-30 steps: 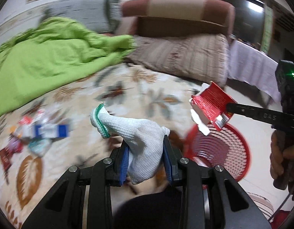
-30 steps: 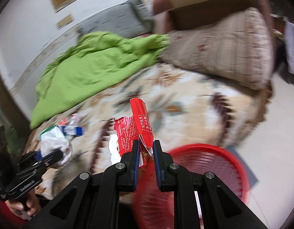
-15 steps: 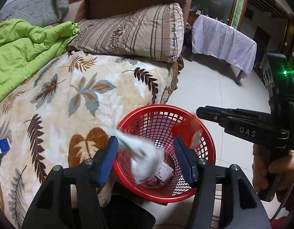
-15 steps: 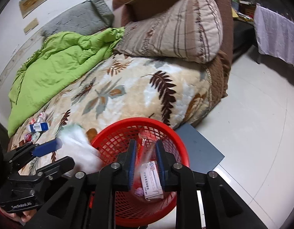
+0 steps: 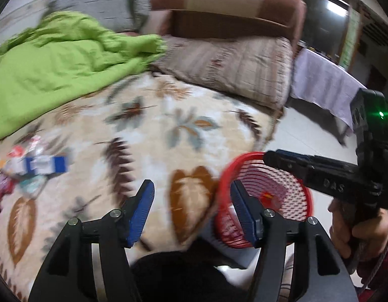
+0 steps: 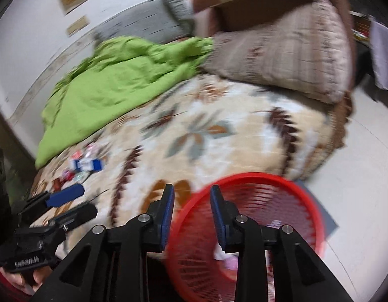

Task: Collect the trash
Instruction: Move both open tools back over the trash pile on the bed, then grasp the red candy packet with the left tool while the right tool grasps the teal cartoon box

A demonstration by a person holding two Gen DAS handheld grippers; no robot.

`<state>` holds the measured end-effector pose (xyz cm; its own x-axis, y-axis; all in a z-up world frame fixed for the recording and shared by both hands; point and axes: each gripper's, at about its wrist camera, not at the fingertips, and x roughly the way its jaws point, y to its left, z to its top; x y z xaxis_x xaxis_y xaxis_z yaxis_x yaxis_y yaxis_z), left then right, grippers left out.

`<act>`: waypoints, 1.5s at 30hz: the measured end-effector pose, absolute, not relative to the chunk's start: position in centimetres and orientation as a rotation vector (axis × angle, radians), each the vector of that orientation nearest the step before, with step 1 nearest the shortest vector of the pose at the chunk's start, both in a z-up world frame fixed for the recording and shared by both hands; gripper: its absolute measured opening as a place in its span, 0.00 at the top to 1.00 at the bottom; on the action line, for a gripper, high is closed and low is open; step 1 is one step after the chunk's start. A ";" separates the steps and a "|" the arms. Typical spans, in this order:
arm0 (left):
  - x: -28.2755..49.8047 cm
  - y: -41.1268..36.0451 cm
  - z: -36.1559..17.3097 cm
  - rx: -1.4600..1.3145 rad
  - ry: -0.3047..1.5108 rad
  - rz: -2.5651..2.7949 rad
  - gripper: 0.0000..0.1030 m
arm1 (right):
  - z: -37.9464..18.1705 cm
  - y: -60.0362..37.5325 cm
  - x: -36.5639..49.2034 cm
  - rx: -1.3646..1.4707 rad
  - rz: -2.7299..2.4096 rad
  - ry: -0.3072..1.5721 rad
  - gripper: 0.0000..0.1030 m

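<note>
A red mesh basket (image 5: 244, 154) (image 6: 256, 176) stands on the floor beside the bed. Pale and pink scraps (image 6: 224, 254) lie at its bottom. More trash sits on the leaf-patterned bedcover at the left: a blue-and-white box (image 5: 46, 164) (image 6: 87, 164) among small wrappers (image 5: 2, 186) (image 6: 65, 176). My left gripper (image 5: 190, 188) (image 6: 87, 201) hangs over the bed's edge next to the basket, its jaws opening with nothing between them. My right gripper (image 6: 191, 188) (image 5: 269, 157) hovers over the basket's near rim, jaws opening and also empty.
A crumpled green blanket (image 5: 55, 58) covers the bed's far left. Striped pillows (image 5: 231, 68) and a brown headboard (image 5: 231, 7) lie behind. A table with a white cloth (image 5: 324, 85) stands on the tiled floor at the right. A dark mat (image 6: 327, 216) lies under the basket.
The left gripper let go of the white glove and the right let go of the red packet, both over the basket. Both jaws opened, and the views swung back toward the bed.
</note>
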<state>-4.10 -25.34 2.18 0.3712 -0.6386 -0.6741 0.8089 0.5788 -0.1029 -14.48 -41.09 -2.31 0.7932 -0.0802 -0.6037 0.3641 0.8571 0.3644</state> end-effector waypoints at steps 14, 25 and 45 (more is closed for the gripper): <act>4.0 -10.8 1.5 0.101 0.762 -0.549 0.40 | -2.3 -28.6 -3.3 0.313 0.085 0.667 0.57; 10.8 -1.2 -0.2 -0.051 0.810 -0.258 0.39 | -4.3 -21.4 4.8 0.239 0.248 0.769 0.47; 25.5 4.3 -6.7 -0.217 0.941 -0.019 0.61 | -5.2 -20.5 9.3 0.256 0.302 0.819 0.37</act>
<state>25.48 4.29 -6.73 0.5907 -0.1107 -0.7993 -0.0778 0.9781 -0.1929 9.29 -20.46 -5.16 0.6444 0.3596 -0.6749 -0.1638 0.9270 0.3375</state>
